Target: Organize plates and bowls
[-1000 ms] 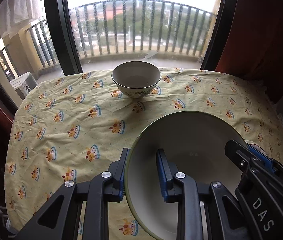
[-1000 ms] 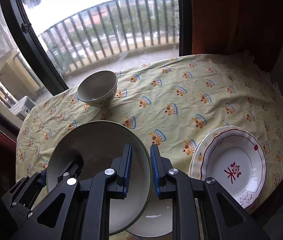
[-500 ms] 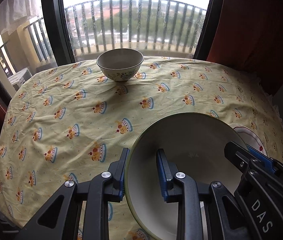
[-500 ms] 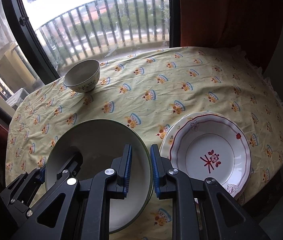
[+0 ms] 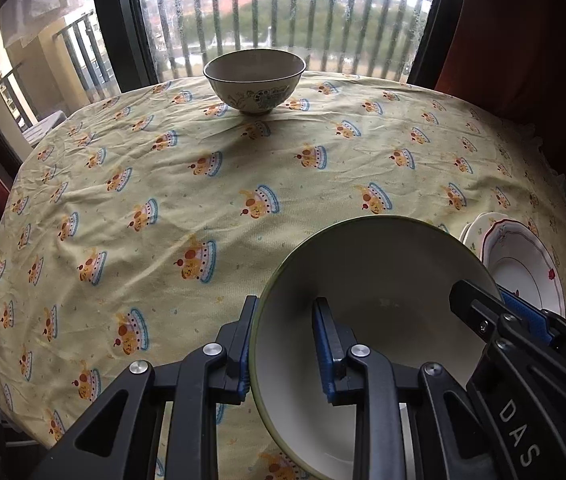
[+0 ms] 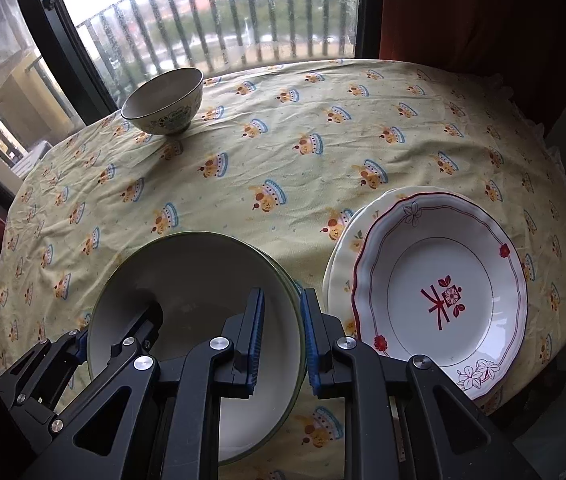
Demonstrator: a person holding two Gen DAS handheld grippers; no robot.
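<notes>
A large cream bowl with a green rim [image 5: 375,280] hangs low over the near part of the table, tilted a little. My left gripper [image 5: 285,320] is shut on its left rim, one finger inside and one outside. My right gripper [image 6: 283,308] is shut on the right rim of the same bowl [image 6: 195,280]. Each view shows the other gripper across the bowl. A small patterned bowl [image 5: 254,80] stands upright at the table's far edge by the window. A stack of white plates [image 6: 439,292], the top one with a red rim line and red motif, lies just right of the large bowl.
A wrinkled yellow tablecloth with crown prints [image 5: 203,200] covers the round table. A window with a dark frame [image 5: 119,20] and a balcony railing stand behind the far edge. A dark red curtain [image 6: 483,20] hangs at the right.
Both grippers have come down toward the table with the large bowl still held between them. The plate stack now shows beside the bowl in both views.
</notes>
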